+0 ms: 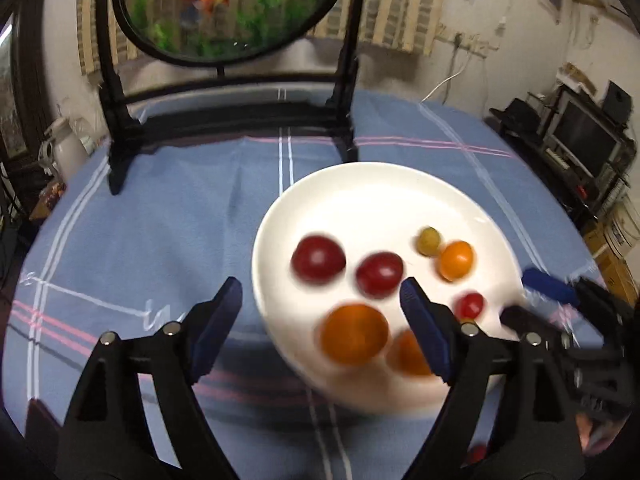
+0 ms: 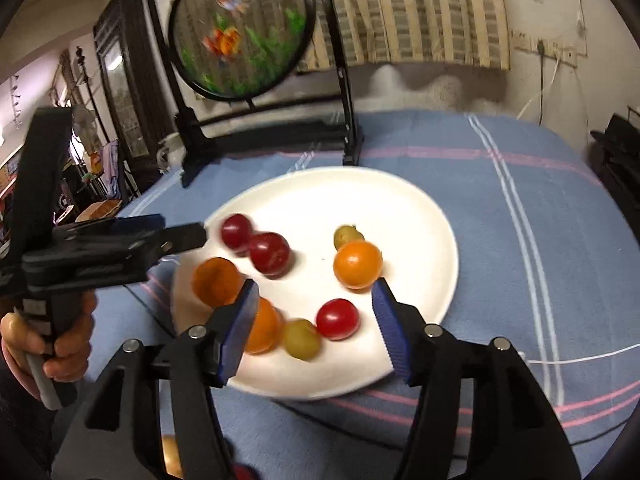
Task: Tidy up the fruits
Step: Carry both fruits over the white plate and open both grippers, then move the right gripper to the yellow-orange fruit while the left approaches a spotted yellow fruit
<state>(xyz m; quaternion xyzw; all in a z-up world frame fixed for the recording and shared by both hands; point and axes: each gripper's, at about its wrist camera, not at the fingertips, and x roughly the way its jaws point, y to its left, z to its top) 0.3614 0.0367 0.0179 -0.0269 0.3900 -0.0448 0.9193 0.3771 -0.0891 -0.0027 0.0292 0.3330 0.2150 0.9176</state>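
Observation:
A white plate [image 1: 360,178] [image 2: 432,216] lies on the blue checked cloth and holds several small fruits. Among them are two dark red ones [image 1: 318,258] [image 2: 269,253], orange ones [image 1: 354,334] [image 2: 357,264], a small red one [image 1: 470,305] [image 2: 337,319] and greenish ones [image 1: 429,241] [image 2: 301,338]. My left gripper [image 1: 320,296] is open over the plate's near left rim, nothing between its pads. My right gripper [image 2: 315,290] [image 1: 532,300] is open above the near edge, with the small red fruit just past its tips, untouched. One of the left gripper's fingers [image 2: 188,238] reaches the plate's left rim.
A round fish-picture screen [image 1: 228,4] [image 2: 240,32] on a black stand [image 1: 120,148] [image 2: 352,144] sits behind the plate. A hand [image 2: 60,344] holds the left gripper's handle. Loose orange [image 2: 170,452] and red [image 1: 476,454] fruits show at the bottom edge.

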